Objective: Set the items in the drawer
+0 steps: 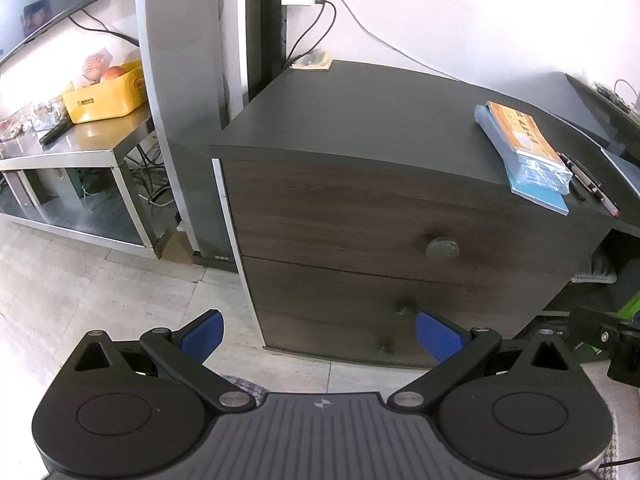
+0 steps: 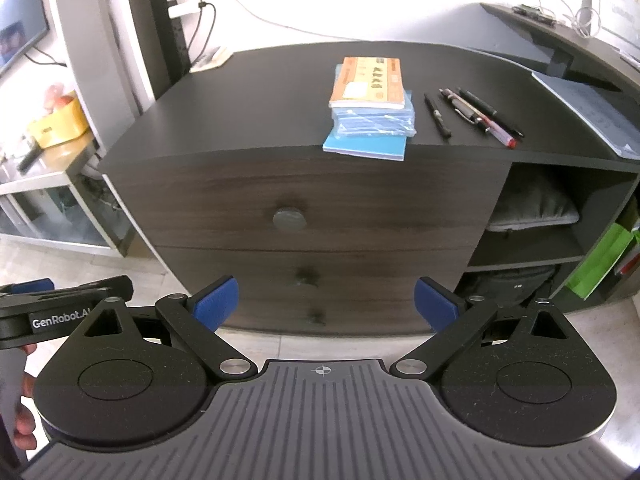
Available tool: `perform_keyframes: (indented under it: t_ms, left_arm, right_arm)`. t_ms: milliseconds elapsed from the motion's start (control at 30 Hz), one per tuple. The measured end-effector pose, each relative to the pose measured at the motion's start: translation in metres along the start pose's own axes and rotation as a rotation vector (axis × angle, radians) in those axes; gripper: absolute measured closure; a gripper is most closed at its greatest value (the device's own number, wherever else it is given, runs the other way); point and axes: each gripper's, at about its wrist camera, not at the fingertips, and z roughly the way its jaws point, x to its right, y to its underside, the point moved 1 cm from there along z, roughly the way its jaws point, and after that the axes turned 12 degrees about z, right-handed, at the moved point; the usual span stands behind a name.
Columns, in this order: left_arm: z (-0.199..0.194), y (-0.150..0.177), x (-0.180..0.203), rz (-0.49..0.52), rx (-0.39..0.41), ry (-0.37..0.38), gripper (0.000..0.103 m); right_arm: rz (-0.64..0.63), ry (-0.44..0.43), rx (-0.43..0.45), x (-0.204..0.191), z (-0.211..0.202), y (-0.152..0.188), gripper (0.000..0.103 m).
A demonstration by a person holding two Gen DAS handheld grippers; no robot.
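Note:
A dark wood cabinet has several closed drawers; the top drawer has a round knob, which also shows in the left wrist view. On the cabinet top lies a stack of books, orange on blue, also in the left wrist view. Several pens lie to its right. My left gripper is open and empty, well in front of the lower drawers. My right gripper is open and empty, facing the drawers from a distance.
Open shelves with a grey cushion and bags stand right of the drawers. A metal TV stand carries a yellow fruit box at left. A grey tower speaker stands beside the cabinet. The left gripper's body shows in the right view.

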Motion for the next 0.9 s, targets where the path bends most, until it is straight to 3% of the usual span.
perform_keyframes:
  t_ms: [200,900]
  left_arm:
    - [0.002,0.000,-0.005,-0.052,-0.006,0.003,0.001]
    - [0.005,0.000,0.015,0.026,0.009,0.008,0.001]
  right_arm:
    - [0.002,-0.009,-0.001,0.000,-0.001,0.000,0.005]
    - [0.045,-0.001,-0.002,0.021,0.005,-0.005,0.005]
